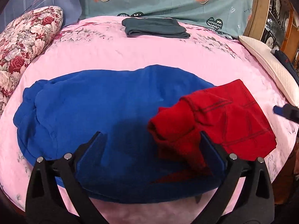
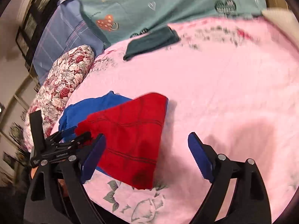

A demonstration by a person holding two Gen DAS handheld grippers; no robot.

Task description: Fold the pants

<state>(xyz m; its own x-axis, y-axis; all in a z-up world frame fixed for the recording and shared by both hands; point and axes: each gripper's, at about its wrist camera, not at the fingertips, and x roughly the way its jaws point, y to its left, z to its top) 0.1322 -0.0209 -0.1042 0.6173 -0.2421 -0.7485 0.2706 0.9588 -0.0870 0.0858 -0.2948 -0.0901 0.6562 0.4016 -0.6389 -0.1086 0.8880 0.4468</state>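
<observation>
Pants (image 1: 104, 112), blue with a red section (image 1: 224, 123), lie spread across a pink floral bed cover (image 1: 130, 50); the blue part stretches wide to the left, and the red part is folded over it at the right, bunched into a rumpled roll near its inner end. From the left wrist view, the left gripper (image 1: 152, 145) hangs over the near edge of the garment with its jaws spread wide, blue fabric below the gap and the crumpled red end lying against the inner side of the right finger; no pad presses on cloth. In the right wrist view the right gripper (image 2: 146, 151) also stands wide apart, above bare pink cover just right of the red fold, with nothing between its fingers. The left gripper's black frame (image 2: 56, 145) shows there at the left edge of the garment. A dark folded garment (image 1: 155, 28) sits well apart at the far side of the bed, in front of a green pillow (image 1: 168, 0) printed with hearts. A floral bolster (image 1: 24, 43) lies along the left, a white pillow (image 1: 269, 65) at the right
</observation>
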